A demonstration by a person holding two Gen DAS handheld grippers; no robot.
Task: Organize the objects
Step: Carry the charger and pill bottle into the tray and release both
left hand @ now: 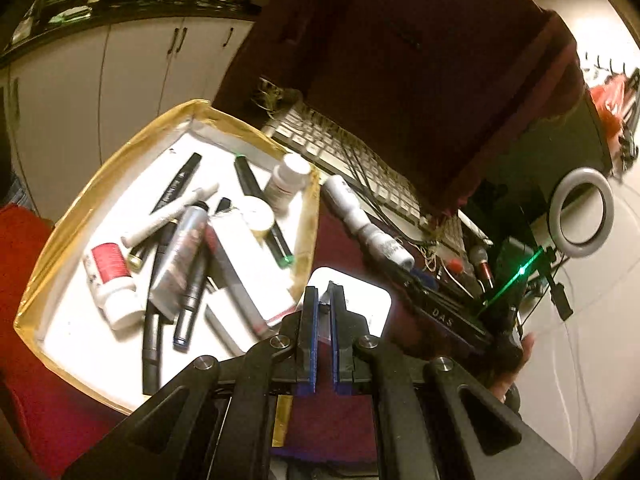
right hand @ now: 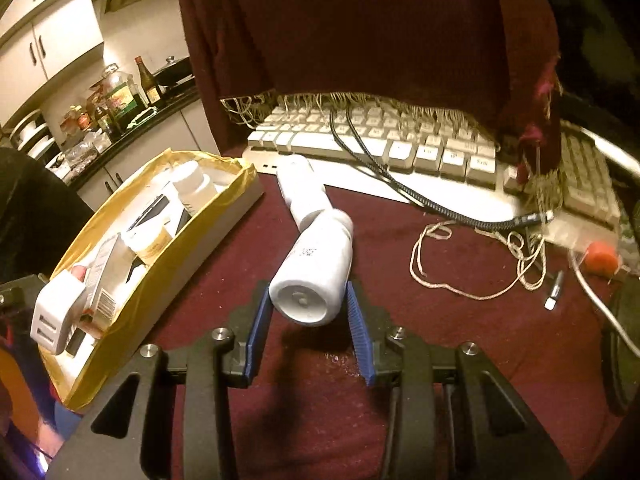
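Observation:
A gold-rimmed box (left hand: 120, 160) holds several pens, tubes and pill bottles; it also shows in the right wrist view (right hand: 168, 264). My left gripper (left hand: 324, 296) is shut on a white plug adapter (left hand: 360, 296) just beside the box's near corner; the adapter also shows in the right wrist view (right hand: 56, 312). A white bottle (right hand: 312, 268) lies on the maroon cloth, base toward me. My right gripper (right hand: 310, 320) is open with the bottle's base between its blue pads (right hand: 358, 320), not clamped. The bottle also shows in the left wrist view (left hand: 364, 224).
A white keyboard (right hand: 400, 148) lies behind the bottle, partly under a maroon fringed cloth (right hand: 360, 32), with a braided cable (right hand: 400, 184) and loose string (right hand: 460, 280) across it. A ring light (left hand: 580, 216) and cables stand at the right. A kitchen counter (right hand: 120, 120) is at the back left.

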